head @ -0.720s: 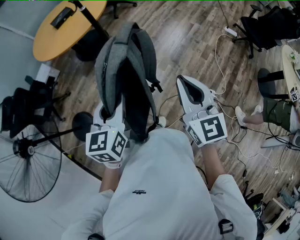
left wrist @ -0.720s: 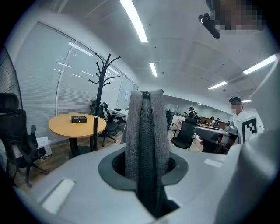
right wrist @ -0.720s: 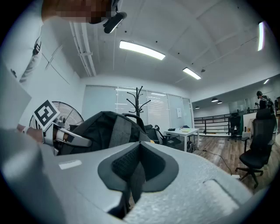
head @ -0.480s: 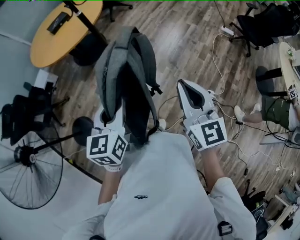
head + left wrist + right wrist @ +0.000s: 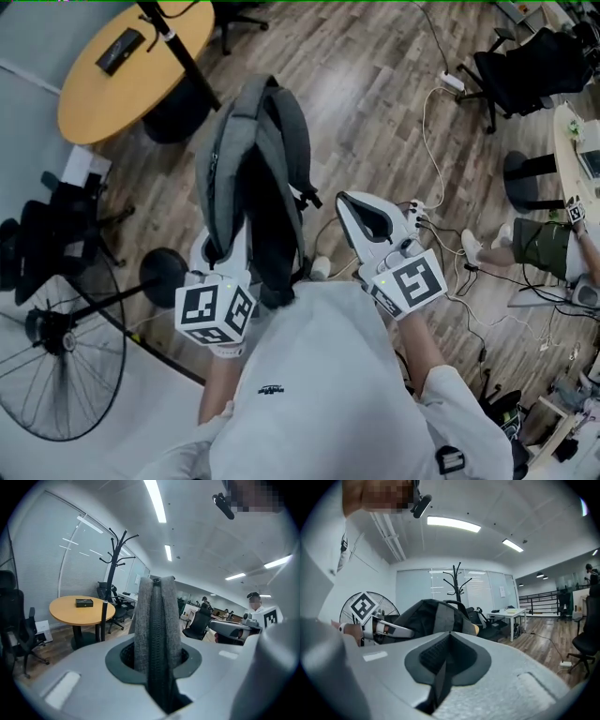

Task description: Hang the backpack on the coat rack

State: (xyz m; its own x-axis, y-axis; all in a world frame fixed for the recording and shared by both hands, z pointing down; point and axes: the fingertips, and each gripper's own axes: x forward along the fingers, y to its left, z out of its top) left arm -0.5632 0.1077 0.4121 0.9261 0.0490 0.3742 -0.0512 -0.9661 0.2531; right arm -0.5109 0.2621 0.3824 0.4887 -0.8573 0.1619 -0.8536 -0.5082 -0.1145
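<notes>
Currently, left gripper (image 5: pixel 157 660) clamps the backpack (image 5: pixel 251 173) fabric — pack held upright. Right gripper (image 5: pixel 356 208), jaws closed and empty, sits right of backpack — coat rack (image 5: pixel 112 573) beyond.

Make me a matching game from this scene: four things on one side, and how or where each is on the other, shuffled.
1 backpack
2 right claw
3 round table
4 fan

A shut, nothing in it
B has a small black box on it
C gripped by the left claw
D black, wire-caged

Pairs: 1-C, 2-A, 3-B, 4-D
</notes>
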